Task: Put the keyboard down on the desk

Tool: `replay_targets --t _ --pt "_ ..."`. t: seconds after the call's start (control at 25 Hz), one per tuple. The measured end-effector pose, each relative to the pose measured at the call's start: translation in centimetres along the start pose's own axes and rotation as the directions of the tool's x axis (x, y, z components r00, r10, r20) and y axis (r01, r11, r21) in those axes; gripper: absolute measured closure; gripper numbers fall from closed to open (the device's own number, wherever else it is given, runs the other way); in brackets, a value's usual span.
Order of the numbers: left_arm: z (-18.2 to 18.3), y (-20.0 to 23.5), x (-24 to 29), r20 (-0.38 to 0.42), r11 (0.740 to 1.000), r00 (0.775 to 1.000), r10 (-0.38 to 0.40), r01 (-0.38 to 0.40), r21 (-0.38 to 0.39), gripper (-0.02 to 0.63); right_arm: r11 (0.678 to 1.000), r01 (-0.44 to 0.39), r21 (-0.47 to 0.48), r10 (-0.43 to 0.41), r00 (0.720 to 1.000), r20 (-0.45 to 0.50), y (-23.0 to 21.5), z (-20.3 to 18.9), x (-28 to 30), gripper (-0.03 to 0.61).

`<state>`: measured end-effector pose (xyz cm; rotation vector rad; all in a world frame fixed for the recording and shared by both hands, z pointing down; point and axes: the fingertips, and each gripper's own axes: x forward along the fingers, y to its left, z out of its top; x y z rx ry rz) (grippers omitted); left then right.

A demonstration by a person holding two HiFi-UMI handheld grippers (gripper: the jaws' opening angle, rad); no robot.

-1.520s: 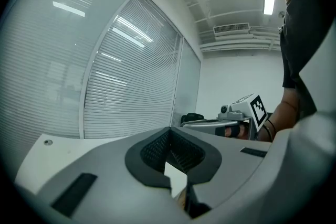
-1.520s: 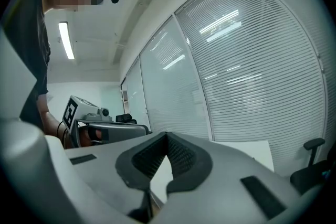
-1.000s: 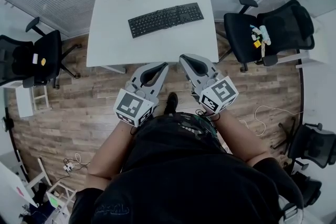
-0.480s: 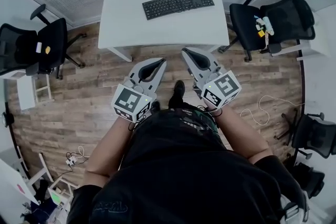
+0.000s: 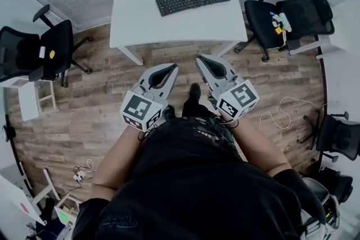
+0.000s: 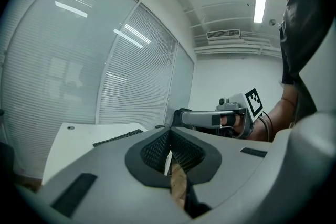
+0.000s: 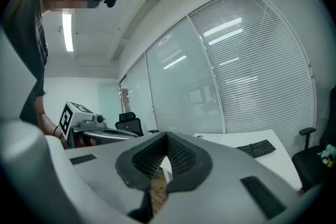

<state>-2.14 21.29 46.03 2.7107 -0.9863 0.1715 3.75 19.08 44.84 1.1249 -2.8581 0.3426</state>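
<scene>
Left gripper (image 5: 171, 67) jaws were pressed together, empty, short of the white rectangular desk (image 5: 140, 22). The black flat plastic keyboard (image 5: 193, 0) lay on the desk, toward its far right. Right gripper (image 5: 200, 58) was likewise closed, empty. Both had backed off from the desk; the placing looked done.

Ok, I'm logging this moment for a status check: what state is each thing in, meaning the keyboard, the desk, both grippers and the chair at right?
keyboard: lying flat on the desk, untouched.
desk: upright, keyboard on top.
left gripper: jaws shut, empty, short of the desk.
right gripper: jaws shut, empty, short of the desk.
chair at right: small items on its seat.
</scene>
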Motion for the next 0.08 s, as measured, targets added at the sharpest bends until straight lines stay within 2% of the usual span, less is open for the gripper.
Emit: replay_targets --t 0.08 --pt "-0.05 0.03 -0.64 0.001 1.0 1.0 0.001 -0.001 -0.001 0.598 1.0 0.002 0.007 -0.002 1.0 -0.002 0.63 -0.24 -0.07 0.555"
